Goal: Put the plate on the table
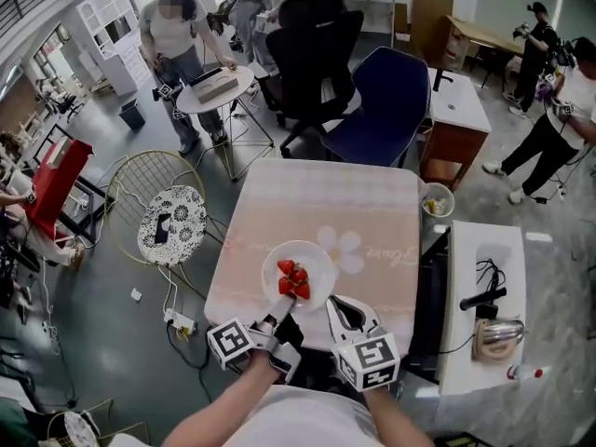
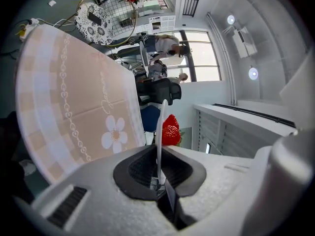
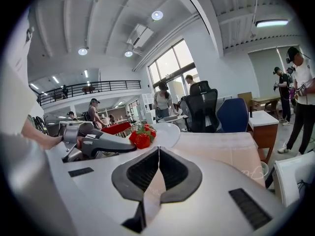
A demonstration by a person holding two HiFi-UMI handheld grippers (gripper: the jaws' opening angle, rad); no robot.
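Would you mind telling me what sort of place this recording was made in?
Probably an open-plan office or lab: black and blue office chairs, a desk with a wooden side, and several people standing at work around the room.

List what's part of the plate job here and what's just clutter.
Job:
- plate carrying strawberries
- left gripper, shut on the plate's rim
- right gripper, shut, empty
- table

Lying about:
- patterned stool
- blue chair
- bin
- power strip on the floor
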